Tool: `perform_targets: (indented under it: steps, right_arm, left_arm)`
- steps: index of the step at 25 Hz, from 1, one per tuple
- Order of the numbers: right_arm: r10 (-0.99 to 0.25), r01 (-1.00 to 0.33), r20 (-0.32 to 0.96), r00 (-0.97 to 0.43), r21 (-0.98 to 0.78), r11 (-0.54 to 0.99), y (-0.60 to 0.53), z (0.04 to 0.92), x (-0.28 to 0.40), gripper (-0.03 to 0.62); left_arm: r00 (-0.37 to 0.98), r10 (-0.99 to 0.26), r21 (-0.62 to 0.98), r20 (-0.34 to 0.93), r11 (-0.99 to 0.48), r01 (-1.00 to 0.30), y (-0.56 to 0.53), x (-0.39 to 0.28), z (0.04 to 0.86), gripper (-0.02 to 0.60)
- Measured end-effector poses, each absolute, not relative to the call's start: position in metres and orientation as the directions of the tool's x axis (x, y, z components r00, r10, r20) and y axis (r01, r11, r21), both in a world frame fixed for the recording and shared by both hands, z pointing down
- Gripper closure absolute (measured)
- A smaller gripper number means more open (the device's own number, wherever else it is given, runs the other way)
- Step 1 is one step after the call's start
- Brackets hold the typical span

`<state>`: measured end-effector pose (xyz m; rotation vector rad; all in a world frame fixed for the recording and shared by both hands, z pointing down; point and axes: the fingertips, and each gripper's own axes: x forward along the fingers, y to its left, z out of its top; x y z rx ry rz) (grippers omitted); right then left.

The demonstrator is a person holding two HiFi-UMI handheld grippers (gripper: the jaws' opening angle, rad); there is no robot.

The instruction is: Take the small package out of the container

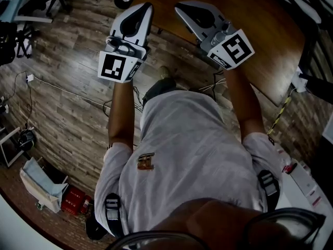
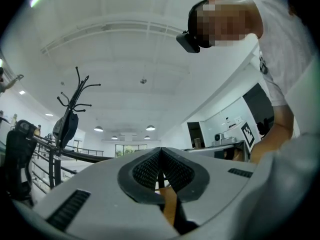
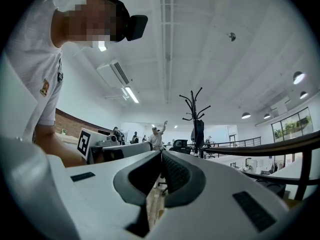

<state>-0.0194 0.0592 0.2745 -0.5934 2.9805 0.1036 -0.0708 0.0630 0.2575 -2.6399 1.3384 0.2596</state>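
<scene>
Two grippers, left (image 1: 147,7) and right (image 1: 179,6), held side by side, jaws fully closed, gripping nothing. Right above table (image 1: 260,40), left above floor (image 1: 67,103). Package location: cannot tell.

Cables (image 1: 62,90) and a pale bag (image 1: 39,184) lie on the plank floor (image 1: 67,126).

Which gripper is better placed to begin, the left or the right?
Right, probably: the right gripper hangs over the brown table, the left gripper mostly over the floor. Both are shut and empty. What to pick up is not in view.
</scene>
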Motion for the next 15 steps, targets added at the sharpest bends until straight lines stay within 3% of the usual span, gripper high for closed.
perform_targets:
  steps: [15]
  right_arm:
    - [-0.473, -0.475, -0.054, -0.880, 0.041, 0.879, -0.024, 0.290, -0.087, 0.562]
  left_arm:
    - [0.633, -0.747, -0.053, -0.203, -0.638, -0.768, -0.022, -0.146, 0.275, 0.563]
